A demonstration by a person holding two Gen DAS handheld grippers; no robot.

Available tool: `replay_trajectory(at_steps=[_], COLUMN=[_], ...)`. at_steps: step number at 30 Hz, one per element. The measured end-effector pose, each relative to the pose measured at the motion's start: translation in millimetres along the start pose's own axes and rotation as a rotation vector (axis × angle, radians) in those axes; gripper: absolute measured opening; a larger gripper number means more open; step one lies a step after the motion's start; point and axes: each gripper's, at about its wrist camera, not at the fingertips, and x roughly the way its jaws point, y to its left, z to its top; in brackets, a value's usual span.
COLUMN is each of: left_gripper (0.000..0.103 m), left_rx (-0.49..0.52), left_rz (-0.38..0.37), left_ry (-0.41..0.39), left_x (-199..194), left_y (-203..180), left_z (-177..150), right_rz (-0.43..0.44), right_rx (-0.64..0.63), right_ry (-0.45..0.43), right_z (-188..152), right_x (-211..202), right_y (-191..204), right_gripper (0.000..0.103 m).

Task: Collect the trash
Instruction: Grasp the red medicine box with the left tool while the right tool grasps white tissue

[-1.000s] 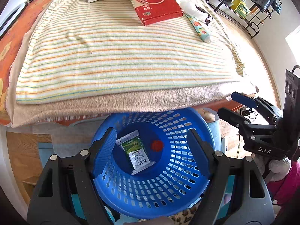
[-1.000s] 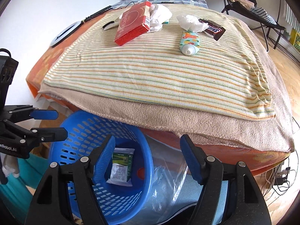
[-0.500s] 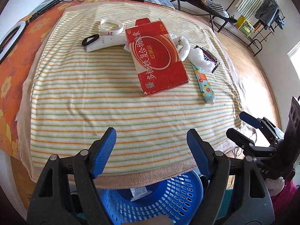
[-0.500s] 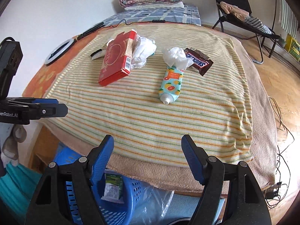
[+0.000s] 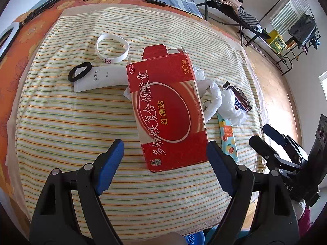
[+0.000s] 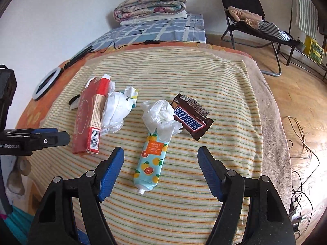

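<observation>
An open red medicine box point(image 5: 167, 112) lies on the striped blanket point(image 5: 71, 132). My left gripper point(image 5: 163, 145) hovers over its near end with jaws opening and nothing pressed between them. To the box's right lie crumpled white paper point(image 6: 114, 112), a tissue wad point(image 6: 161, 116), a Snickers wrapper point(image 6: 192, 120) and a citrus-print tube point(image 6: 151, 159). My right gripper point(image 6: 160, 151) stands open above the tube without touching it. A sliver of the blue basket point(image 5: 194, 239) shows below the bed's edge.
A white wristband point(image 5: 112, 49), a black hair tie point(image 5: 79, 71) and a wet-wipe sachet point(image 5: 100, 77) lie beyond the box. A ring light point(image 6: 47, 82) and a cable lie at the bed's far side, a folded quilt point(image 6: 151, 4) behind. A folding chair point(image 6: 251, 20) and floor cables point(image 6: 302, 143) stand right.
Both grippers have risen from over the blue basket beside the bed and moved in above the blanket. The basket with its packet has slipped almost out of view.
</observation>
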Motion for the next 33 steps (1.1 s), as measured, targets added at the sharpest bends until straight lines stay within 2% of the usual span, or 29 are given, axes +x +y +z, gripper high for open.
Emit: replay_trajectory(at_steps=[4,9,23,28,32,33], left_gripper=[0.085,0.085,0.087,0.088,0.088,0.088], left_rx=[-0.050,-0.057,-0.093,-0.047,-0.041,-0.042], left_rz=[-0.022,-0.020,-0.006,0.013,0.000,-0.004], left_ry=[0.027,0.022,-0.032,-0.037,-0.039,-0.039], left_x=[14.3,25.1,41.6,47.2,47.0,47.1], left_y=[1.4,-2.0,-5.8,-13.8,-11.9,-11.4], left_z=[14.7,24.0,30.4,30.5,30.7,30.8], right_rz=[-0.006,-0.014,-0.018,-0.031,-0.029,-0.032], right_rx=[-0.015,-0.031,-0.050,-0.070,-0.071,-0.075], right_ry=[0.014,0.020,0.022,0.035,0.045,0.046], right_z=[9.6,17.4,29.0,31.0,31.1,31.5], right_x=[15.3,28.7,51.0,60.0,67.1,68.5], right_y=[0.1,-0.6,0.9,3.8,4.9,6.0], right_gripper=[0.074,0.074,0.074,0.074,0.074,0.071])
